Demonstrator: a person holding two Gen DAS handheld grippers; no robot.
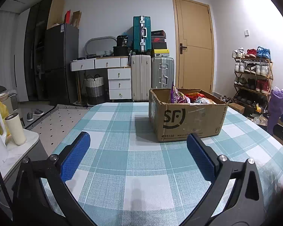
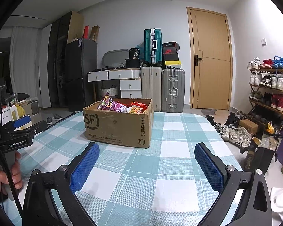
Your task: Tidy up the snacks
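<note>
An open brown cardboard box [image 1: 186, 120] printed "SF" stands on the blue-and-white checked table [image 1: 137, 160]. Colourful snack packets [image 1: 181, 96] fill it, with a purple bag sticking up at its left side. In the right wrist view the same box [image 2: 118, 124] sits ahead and to the left, snack packets [image 2: 122, 106] showing over its rim. My left gripper [image 1: 138, 138] is open above the bare cloth, short of the box, nothing between its blue pads. My right gripper [image 2: 147, 149] is also open and empty, just short of the box's near right corner. A hand holds the left gripper [image 2: 26, 123] at the right wrist view's left edge.
A white side table [image 1: 18, 146] with a cream tumbler [image 1: 15, 129] stands left of the table. Beyond are a fridge [image 1: 61, 62], drawers, stacked suitcases [image 1: 141, 33] and a door. A shoe rack [image 2: 268, 86], loose shoes and bags crowd the floor to the right.
</note>
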